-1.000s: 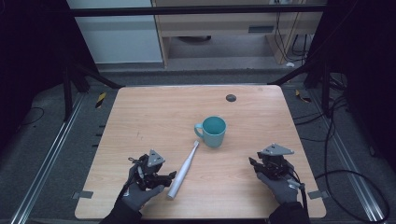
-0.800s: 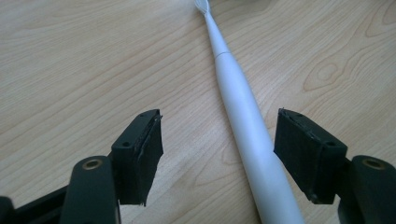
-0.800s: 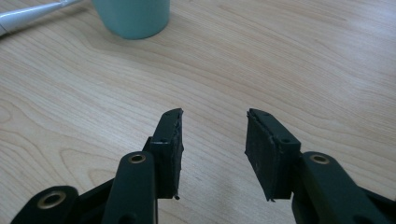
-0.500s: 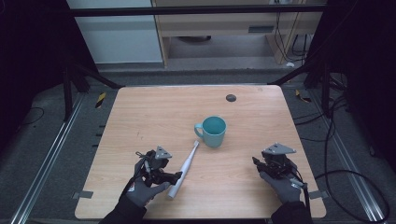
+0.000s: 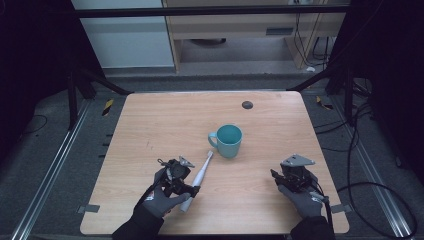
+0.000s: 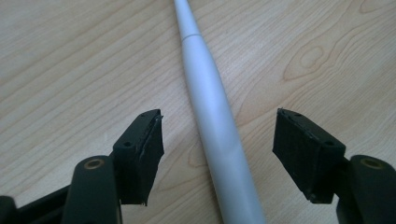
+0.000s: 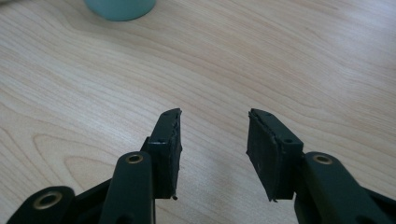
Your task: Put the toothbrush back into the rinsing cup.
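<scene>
One white electric toothbrush [image 5: 198, 174] lies flat on the wooden counter [image 5: 150, 130], near the front left, brush head angled up-right toward the mug. Left gripper view: its tapered handle [image 6: 212, 116] runs between the two jaws, touching neither; jaws wide apart, straddling it, low over the wood.

Left gripper [image 5: 181, 187] sits at the handle's lower end, held in a grey-gloved left hand [image 5: 162, 197], forearm coming in from the bottom edge, gripper pointed right across the toothbrush. Grey three-cornered plate on top, tilted.

One teal mug [image 5: 227, 140], upright, handle to its left, just beyond the brush head; high view cannot tell if head and mug touch. Only the mug's base [image 7: 119, 8] shows at the top edge of the right gripper view.

Right gripper [image 5: 284, 179] is at front right, well apart from the mug and toothbrush, in a gloved right hand [image 5: 300, 197], pointing forward-left. Right gripper view: jaws [image 7: 212, 151] apart, nothing between them, bare wood grain under them.

One small dark round spot [image 5: 247, 104] on the counter's far side, behind the mug; too small to identify.

Count: two grippers, two hands, one toothbrush, one mug.

High view adds the floor, metal rails and cables [image 5: 367, 185] around the counter; gripper views give wood grain and jaw-pad texture up close.
</scene>
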Tool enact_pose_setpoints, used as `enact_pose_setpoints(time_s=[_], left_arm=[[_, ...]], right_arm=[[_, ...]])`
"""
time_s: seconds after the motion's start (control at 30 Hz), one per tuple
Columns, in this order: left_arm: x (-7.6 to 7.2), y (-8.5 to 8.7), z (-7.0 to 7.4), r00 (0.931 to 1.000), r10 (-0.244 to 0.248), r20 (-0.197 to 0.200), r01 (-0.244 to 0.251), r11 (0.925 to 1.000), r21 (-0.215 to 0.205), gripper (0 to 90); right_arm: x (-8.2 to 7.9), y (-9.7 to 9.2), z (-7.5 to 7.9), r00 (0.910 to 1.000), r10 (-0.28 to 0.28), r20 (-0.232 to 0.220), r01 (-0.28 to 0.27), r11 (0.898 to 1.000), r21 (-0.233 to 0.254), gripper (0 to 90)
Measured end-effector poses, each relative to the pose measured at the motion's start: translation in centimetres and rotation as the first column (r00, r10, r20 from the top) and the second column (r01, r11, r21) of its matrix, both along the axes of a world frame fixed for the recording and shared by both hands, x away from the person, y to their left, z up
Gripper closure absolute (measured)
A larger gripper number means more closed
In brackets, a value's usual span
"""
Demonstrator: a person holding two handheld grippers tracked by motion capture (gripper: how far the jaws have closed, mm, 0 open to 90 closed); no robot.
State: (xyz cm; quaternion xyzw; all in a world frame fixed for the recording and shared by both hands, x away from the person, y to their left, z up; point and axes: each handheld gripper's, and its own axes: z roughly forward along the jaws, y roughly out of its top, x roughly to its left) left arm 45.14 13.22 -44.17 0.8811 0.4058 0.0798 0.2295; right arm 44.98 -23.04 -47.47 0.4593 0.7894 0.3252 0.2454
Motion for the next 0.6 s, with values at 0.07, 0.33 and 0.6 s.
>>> enact_pose_setpoints(time_s=[0.07,0.33,0.6], left_arm=[[0.3,-0.2,-0.2,0.9999,0.000,-0.012,0.001,0.9999,0.017,34.7],[0.8,-0.6,-1.4,0.9973,0.013,-0.072,-0.009,0.9986,0.052,38.5],[1.2,-0.8,-1.8,0.9928,0.027,-0.117,-0.021,0.9981,0.059,43.5]], right_arm=[[-0.1,0.0,-0.2,1.0000,0.005,-0.004,-0.005,1.000,-0.010,54.8],[0.2,0.1,-0.5,0.9997,0.011,-0.019,-0.012,1.000,-0.026,55.1],[0.3,0.2,-0.5,0.9994,0.013,-0.031,-0.013,1.000,-0.028,56.5]])
